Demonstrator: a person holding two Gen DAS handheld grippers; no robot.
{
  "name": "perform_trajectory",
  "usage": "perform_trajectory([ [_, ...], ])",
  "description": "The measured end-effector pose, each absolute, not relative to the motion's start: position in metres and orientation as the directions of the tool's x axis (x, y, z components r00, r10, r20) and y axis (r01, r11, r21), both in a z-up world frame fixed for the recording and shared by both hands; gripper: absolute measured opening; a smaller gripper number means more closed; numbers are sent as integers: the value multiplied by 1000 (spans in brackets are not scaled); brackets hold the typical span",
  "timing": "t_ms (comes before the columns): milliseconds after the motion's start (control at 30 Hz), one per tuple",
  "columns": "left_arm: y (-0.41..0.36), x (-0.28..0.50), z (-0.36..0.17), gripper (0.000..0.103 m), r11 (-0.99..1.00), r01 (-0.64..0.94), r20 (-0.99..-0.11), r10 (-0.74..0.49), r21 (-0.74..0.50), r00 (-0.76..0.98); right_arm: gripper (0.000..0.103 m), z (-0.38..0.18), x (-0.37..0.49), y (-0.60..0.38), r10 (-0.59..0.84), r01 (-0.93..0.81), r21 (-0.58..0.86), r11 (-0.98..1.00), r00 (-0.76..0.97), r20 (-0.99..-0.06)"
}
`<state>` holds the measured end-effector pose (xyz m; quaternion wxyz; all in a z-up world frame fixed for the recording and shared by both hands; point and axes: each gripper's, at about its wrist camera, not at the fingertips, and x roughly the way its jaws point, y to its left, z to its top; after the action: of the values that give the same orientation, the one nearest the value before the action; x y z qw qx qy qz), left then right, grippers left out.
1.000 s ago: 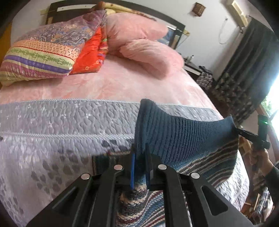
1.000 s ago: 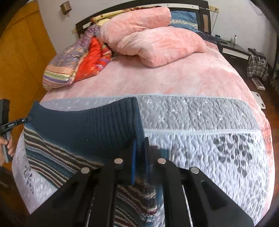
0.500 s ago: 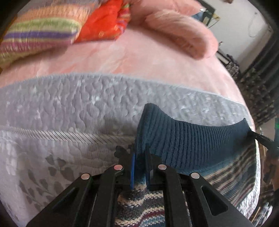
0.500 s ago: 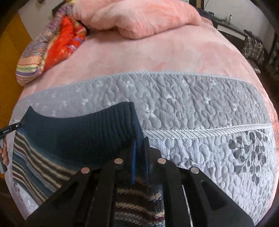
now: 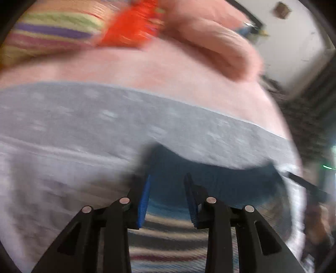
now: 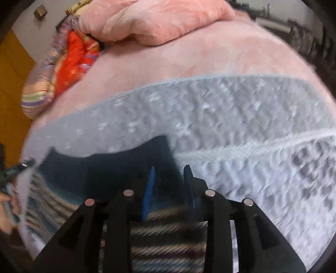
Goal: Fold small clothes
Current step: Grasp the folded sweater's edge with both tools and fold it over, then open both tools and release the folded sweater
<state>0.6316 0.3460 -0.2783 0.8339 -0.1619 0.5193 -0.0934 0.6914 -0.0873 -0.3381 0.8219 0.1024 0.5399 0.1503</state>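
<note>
The small knit garment has a dark blue ribbed band (image 5: 212, 178) and a striped body (image 5: 168, 229). It lies on the grey quilted bedspread (image 5: 94, 117), its blue edge folded over the stripes. My left gripper (image 5: 168, 195) is open, jaws apart over the garment's left corner. My right gripper (image 6: 168, 187) is open too, over the right corner of the blue band (image 6: 117, 170), with stripes (image 6: 168, 235) below. Each view shows the other gripper at the far corner: the right one (image 5: 304, 182), the left one (image 6: 16, 170). Both frames are blurred.
Pink pillows (image 6: 151, 19) and a pink blanket (image 5: 168, 69) cover the far half of the bed. A striped and orange cushion (image 6: 67, 54) lies at the far left. A person's hand (image 6: 6, 201) shows at the left edge. Dark curtains (image 5: 310, 109) stand right of the bed.
Both grippers lowered the garment's blue edge toward the bed and forward, then opened and let go of it. The garment now rests on the bedspread.
</note>
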Motion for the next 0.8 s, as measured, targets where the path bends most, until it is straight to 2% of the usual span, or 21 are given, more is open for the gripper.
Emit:
perform_trajectory([
  [67, 338, 633, -293, 34, 941, -9, -863, -307, -338, 401, 29, -354, 687, -84, 395, -136, 370, 919, 300, -869],
  [100, 339, 635, -304, 34, 947, -30, -881, -285, -319, 377, 25, -363, 688, -84, 390, -125, 370, 921, 274, -879],
  [133, 344, 637, -319, 26, 960, -82, -908, -224, -269, 355, 14, -374, 689, -87, 370, -103, 355, 929, 261, -892],
  [167, 349, 639, -326, 15, 964, -101, -916, -196, -244, 349, 11, -377, 692, -88, 356, -91, 345, 934, 260, -897],
  [200, 354, 640, -330, 12, 964, -113, -917, -188, -241, 352, 9, -378, 695, -92, 366, -71, 360, 930, 250, -896],
  [267, 361, 638, -326, 11, 947, -148, -905, -216, -286, 366, 9, -369, 695, -96, 373, -44, 374, 926, 246, -895],
  [300, 361, 635, -319, 13, 941, -148, -895, -230, -305, 383, 15, -360, 690, -95, 371, -63, 368, 928, 258, -892],
  [333, 361, 626, -307, 17, 929, -126, -870, -270, -348, 413, 16, -353, 683, -95, 382, -78, 375, 924, 264, -886],
  [433, 354, 593, -286, 17, 905, -2, -820, -385, -426, 423, 16, -337, 646, -94, 469, -152, 444, 883, 247, -848],
  [500, 351, 578, -300, 19, 923, -10, -859, -355, -385, 370, 16, -345, 632, -93, 476, -158, 450, 879, 223, -851],
  [533, 357, 578, -311, 17, 942, -33, -888, -302, -334, 347, 10, -358, 628, -91, 444, -149, 420, 895, 208, -872],
  [567, 361, 576, -320, 10, 949, -51, -899, -276, -311, 340, 8, -367, 631, -92, 427, -141, 405, 903, 203, -881],
  [600, 364, 574, -325, 9, 948, -60, -898, -273, -312, 346, 2, -372, 632, -92, 414, -131, 394, 910, 208, -886],
  [633, 364, 572, -324, 8, 947, -71, -896, -270, -314, 354, 3, -370, 632, -93, 410, -119, 392, 912, 214, -887],
  [700, 361, 562, -307, 14, 934, -77, -877, -296, -348, 379, 12, -350, 620, -94, 461, -107, 448, 888, 235, -856],
  [800, 349, 524, -280, 18, 895, 51, -810, -423, -442, 407, 12, -324, 584, -91, 548, -174, 520, 836, 242, -801],
])
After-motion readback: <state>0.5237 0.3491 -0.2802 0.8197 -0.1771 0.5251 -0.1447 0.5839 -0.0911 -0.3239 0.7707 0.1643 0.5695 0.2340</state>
